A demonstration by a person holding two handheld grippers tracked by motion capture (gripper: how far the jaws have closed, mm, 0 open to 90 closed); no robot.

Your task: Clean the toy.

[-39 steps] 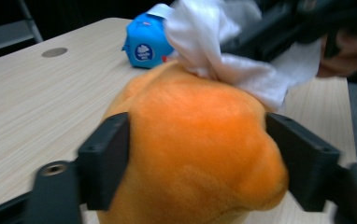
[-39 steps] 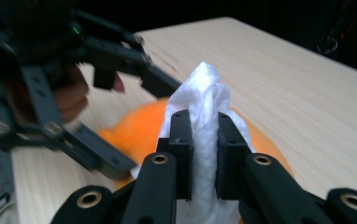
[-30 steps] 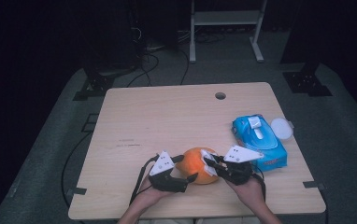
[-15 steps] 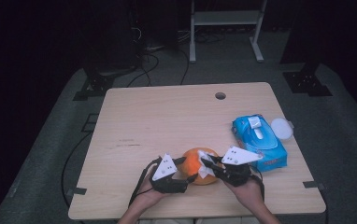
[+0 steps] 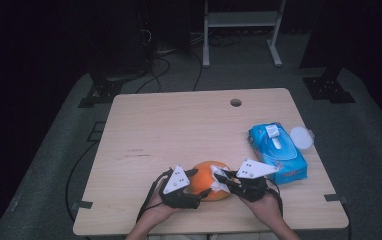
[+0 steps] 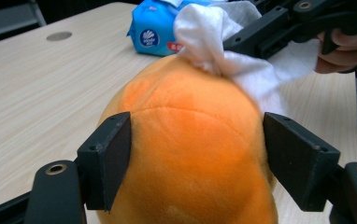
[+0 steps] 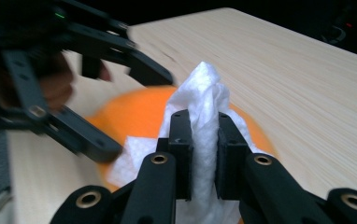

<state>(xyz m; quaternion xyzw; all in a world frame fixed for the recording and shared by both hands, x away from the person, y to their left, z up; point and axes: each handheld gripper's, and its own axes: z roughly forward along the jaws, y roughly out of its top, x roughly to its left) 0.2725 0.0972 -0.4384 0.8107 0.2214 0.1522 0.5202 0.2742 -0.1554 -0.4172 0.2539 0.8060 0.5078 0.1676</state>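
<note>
— Beside the blue tissue pack point(image 5: 278, 153), toward my own edge of the tabletop point(image 5: 179, 125), where exactly did the orange plush ball point(image 5: 210, 180) sit?

— It lay just to the pack's left, resting on the wood, with my two tools on either side of it. The white tissue point(image 7: 204, 116) was draped over the ball's side facing the pack.

— And what were the tools doing?

— My left tool point(image 6: 197, 154) straddled the ball; its jaws had just been easing outward, and both flat black pads lay against the fuzzy flanks, steadying rather than squeezing hard. My right tool point(image 7: 203, 154) was clamped tight on a bunched fold of the tissue, pressing it onto the plush.

— So which step was that?

— I judged it the wiping itself: one tool bracing, the other rubbing the surface. Next, I reckoned, I'd need to drag the tissue across the crown while keeping the brace firm, since a round, soft thing would roll or dent away from the stroke.

— How did the stuff feel to look at?

— The ball was short-piled and velvety, domed, with a faint seam across it. The tissue was thin, crumpled and limp. The pack was glossy plastic, a rounded brick, and a small white round lid point(image 5: 301, 136) lay just beyond it. The tabletop was smooth pale wood grain.
</note>
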